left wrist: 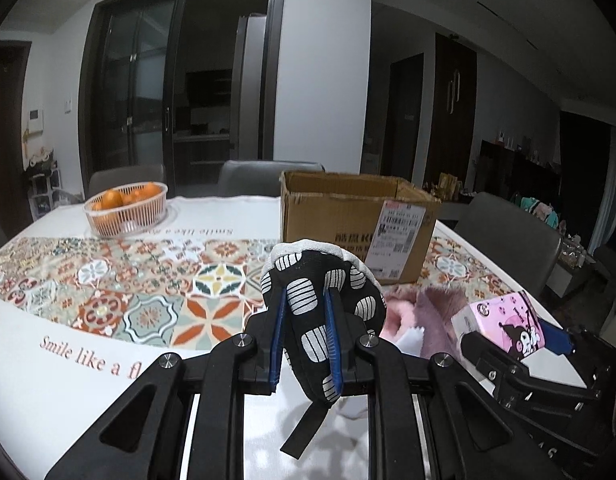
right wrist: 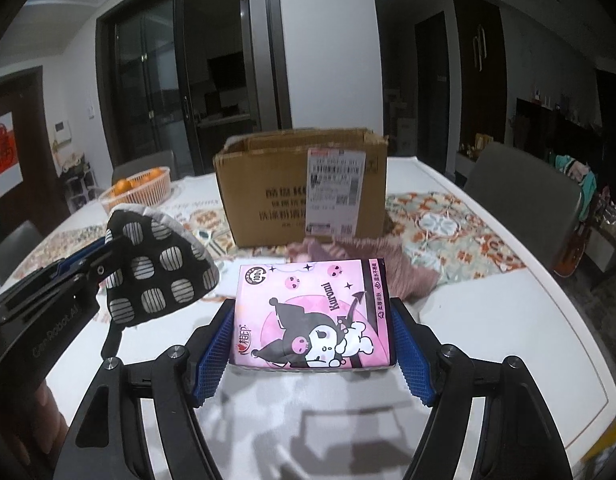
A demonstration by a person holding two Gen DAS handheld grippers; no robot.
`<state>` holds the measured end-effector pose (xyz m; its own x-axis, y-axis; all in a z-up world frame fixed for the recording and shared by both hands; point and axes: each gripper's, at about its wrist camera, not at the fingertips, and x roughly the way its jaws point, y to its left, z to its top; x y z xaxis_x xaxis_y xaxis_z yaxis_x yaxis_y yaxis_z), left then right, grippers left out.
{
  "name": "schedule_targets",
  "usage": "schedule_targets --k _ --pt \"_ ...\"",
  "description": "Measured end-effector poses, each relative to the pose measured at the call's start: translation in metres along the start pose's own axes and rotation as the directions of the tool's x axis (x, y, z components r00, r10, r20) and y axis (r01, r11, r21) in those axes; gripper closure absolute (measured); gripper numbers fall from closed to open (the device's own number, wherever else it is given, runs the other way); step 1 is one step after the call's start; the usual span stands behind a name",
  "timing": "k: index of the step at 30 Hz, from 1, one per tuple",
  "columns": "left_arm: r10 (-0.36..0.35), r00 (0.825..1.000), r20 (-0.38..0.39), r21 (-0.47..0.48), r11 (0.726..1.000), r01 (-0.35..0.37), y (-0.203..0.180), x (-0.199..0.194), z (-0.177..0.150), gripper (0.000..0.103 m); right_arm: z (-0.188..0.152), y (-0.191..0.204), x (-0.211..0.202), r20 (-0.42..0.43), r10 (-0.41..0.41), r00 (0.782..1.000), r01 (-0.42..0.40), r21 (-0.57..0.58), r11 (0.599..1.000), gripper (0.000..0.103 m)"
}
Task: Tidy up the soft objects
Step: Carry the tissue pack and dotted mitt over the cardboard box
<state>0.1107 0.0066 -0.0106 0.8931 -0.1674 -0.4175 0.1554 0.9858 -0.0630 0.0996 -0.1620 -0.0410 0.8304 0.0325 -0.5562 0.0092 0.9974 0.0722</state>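
we hold the black oven mitt [left wrist: 320, 312] pinched in our left gripper [left wrist: 306, 344] and the pink tissue pack [right wrist: 312, 316] pinched in our right gripper [right wrist: 314, 344], both above the table [right wrist: 488, 320] and not yet in the cardboard box [right wrist: 300, 188], while the pink fluffy cloth [right wrist: 364, 260] lies just before it.

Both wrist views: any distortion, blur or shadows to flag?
Left wrist view: fisheye bows the table edge; black vignette in the corners. Right wrist view: cardboard box print looks soft; hard shadows fall on the table below the tissue pack. Both: dim room behind.
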Motion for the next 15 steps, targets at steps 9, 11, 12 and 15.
schedule_targets --k 9,11,12,15 --pt "-0.001 0.999 0.054 0.020 1.000 0.000 -0.005 0.005 0.020 0.083 0.027 -0.006 -0.001 0.087 0.006 0.996 -0.007 0.009 1.000 0.029" --pt "-0.004 0.998 0.064 0.021 1.000 0.002 -0.006 0.007 0.025 0.083 0.033 -0.008 0.000 0.104 0.005 0.995 -0.006 0.012 1.000 0.029" --pt "-0.004 0.998 0.069 0.020 1.000 0.003 -0.006 0.008 0.027 0.083 0.035 -0.009 0.001 0.111 0.004 0.994 -0.006 0.013 1.000 0.029" --pt "-0.009 0.996 0.087 0.020 1.000 0.007 -0.008 0.011 0.035 0.083 0.042 -0.012 0.002 0.132 0.005 0.991 -0.008 0.015 1.000 0.029"
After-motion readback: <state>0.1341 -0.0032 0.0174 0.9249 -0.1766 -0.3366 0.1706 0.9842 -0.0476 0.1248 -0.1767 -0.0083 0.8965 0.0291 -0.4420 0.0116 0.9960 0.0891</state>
